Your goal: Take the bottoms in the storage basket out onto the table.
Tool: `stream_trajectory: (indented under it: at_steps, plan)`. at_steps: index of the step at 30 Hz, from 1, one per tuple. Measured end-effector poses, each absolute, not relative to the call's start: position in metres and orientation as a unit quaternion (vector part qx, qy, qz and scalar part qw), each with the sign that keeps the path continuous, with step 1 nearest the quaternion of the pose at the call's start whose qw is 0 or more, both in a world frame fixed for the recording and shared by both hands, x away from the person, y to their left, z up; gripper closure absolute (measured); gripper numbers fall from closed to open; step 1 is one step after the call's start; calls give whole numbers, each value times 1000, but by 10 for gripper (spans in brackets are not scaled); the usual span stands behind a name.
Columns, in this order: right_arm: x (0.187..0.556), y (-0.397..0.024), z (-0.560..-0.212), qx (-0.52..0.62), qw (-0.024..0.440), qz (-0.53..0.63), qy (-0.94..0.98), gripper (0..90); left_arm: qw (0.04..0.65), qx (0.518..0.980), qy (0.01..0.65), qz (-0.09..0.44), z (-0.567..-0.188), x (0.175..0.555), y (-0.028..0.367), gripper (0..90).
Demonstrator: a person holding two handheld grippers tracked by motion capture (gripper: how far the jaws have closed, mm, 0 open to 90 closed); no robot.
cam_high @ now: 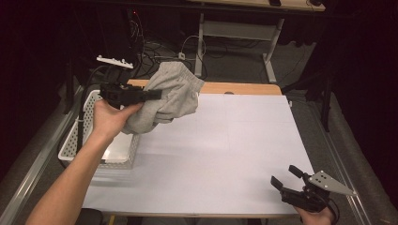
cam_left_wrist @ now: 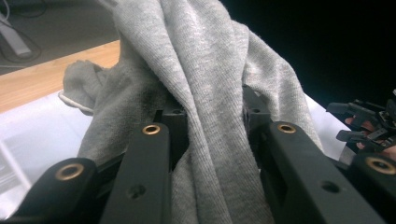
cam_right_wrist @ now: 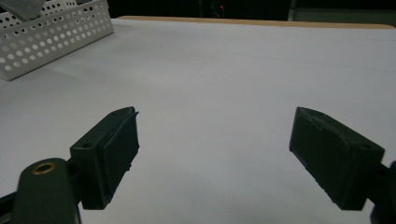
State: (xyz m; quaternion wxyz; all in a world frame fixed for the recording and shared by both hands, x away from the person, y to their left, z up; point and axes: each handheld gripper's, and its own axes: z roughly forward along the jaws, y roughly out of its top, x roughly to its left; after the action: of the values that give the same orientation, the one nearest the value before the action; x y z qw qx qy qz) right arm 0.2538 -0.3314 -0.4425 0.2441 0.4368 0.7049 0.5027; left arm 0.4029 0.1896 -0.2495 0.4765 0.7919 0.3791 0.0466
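A grey knitted garment (cam_high: 171, 96) hangs bunched in the air over the table's far left, above the white sheet (cam_high: 225, 154). My left gripper (cam_high: 157, 94) is shut on it, held level and pointing right. In the left gripper view the grey cloth (cam_left_wrist: 210, 93) runs between the two black jaws, which pinch a thick fold. A white drawstring (cam_left_wrist: 74, 103) shows at the cloth's left. My right gripper (cam_high: 287, 177) rests at the table's near right corner, jaws wide apart. In the right gripper view my right gripper (cam_right_wrist: 215, 154) has only white sheet between its fingers.
A white perforated basket (cam_high: 77, 136) stands at the table's left edge, below the left hand; its wall (cam_right_wrist: 51, 32) shows in the right gripper view. A wooden table edge (cam_high: 234, 88) lies behind the sheet. Cables and desk legs lie on the floor beyond.
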Motion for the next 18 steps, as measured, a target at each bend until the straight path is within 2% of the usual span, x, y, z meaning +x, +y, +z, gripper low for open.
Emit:
stream_trajectory:
  at_steps: [18]
  plan:
    - [254,-331,-443,434,243,503,707,160,490,799,348,29,-253,409,152,689]
